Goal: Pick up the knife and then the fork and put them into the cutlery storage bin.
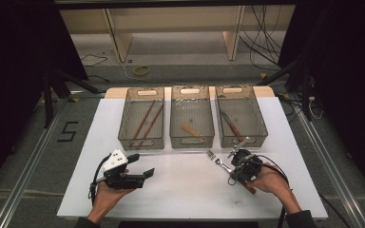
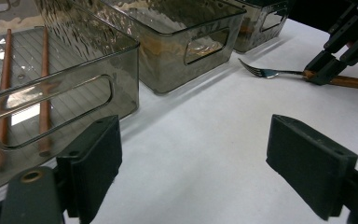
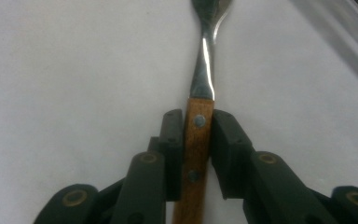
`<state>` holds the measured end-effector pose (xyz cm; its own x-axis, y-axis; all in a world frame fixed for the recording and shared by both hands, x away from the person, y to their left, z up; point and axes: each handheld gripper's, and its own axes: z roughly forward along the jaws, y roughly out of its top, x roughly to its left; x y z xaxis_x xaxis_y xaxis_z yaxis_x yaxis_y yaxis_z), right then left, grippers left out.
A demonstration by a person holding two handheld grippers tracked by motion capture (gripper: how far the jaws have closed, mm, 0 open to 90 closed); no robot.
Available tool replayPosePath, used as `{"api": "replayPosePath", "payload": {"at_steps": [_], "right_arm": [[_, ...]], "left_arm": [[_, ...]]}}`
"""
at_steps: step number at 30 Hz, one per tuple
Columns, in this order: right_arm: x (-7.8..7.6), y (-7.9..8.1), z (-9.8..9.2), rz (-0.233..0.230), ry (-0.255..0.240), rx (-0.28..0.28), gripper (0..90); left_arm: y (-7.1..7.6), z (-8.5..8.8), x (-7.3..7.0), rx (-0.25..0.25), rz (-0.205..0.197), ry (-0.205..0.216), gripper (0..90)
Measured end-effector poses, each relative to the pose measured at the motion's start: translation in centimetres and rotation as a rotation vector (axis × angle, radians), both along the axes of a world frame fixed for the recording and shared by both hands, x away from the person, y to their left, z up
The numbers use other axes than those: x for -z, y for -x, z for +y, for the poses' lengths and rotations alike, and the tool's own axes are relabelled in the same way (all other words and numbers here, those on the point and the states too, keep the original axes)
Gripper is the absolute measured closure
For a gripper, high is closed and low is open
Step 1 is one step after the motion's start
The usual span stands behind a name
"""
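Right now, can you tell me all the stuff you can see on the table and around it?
Fork: one, silver with a wooden handle, on the table near the front right, handle between the right tool's jaws.
Bins: three, smoky clear plastic, in a row at the back of the table.
Chopsticks: two, reddish brown, in the left bin.
Wooden piece: one, light brown, in the middle bin; too small to name.
Wooden-handled utensil: one, in the right bin.
Table: one, white.
Tape roll: one, yellow, on the floor behind.
Left tool: one, black, jaws wide open, holding nothing.
Right tool: one, black, clamped on the fork handle.
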<state>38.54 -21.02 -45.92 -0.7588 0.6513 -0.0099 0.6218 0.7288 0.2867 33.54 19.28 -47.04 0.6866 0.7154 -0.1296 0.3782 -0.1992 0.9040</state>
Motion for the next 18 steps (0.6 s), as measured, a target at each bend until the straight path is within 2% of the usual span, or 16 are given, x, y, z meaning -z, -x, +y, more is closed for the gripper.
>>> {"api": "replayPosePath", "payload": {"at_steps": [18], "right_arm": [[-0.05, 0.04, -0.02, -0.011, 0.005, -0.021, 77.7]], "left_arm": [[-0.01, 0.01, 0.01, -0.001, 0.000, 0.003, 17.4]]}}
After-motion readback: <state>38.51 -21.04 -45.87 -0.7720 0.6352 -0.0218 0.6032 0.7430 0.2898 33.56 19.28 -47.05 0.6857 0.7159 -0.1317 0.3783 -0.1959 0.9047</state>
